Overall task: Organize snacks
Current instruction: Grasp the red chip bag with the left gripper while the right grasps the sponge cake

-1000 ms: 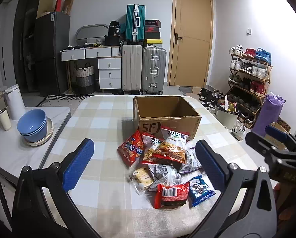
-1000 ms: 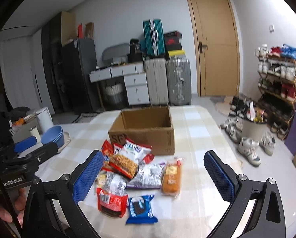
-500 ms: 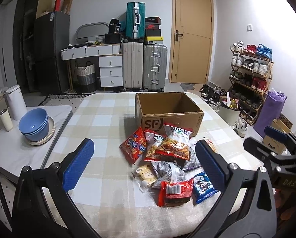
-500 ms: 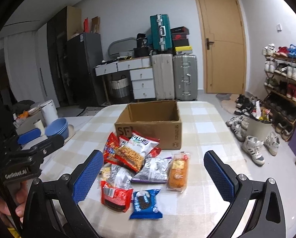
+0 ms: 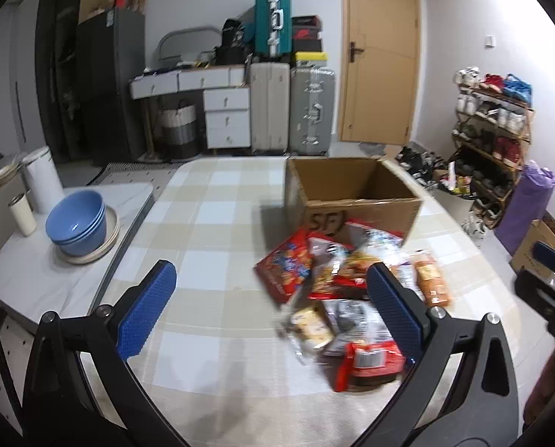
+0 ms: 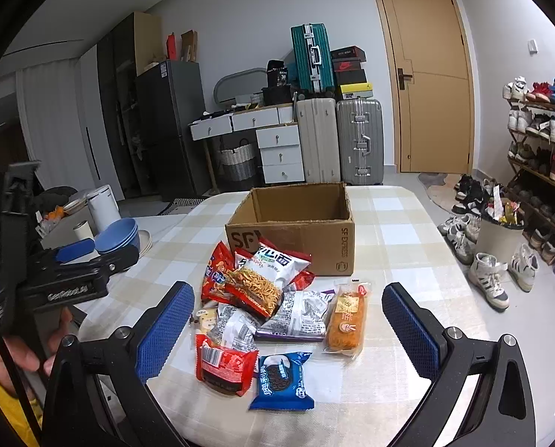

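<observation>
Checked tablecloth carrying an open cardboard box at 12 o'clock, snack packets heaped just before it. Left gripper and right gripper hover empty, jaws wide apart. Advisable: take one outlying packet, grasping its sealed edge, not the heap.

The snack pile looks smeared in the left view. The left tool covers part of it. The box hides behind snack bags, so its letters are cut short.
</observation>
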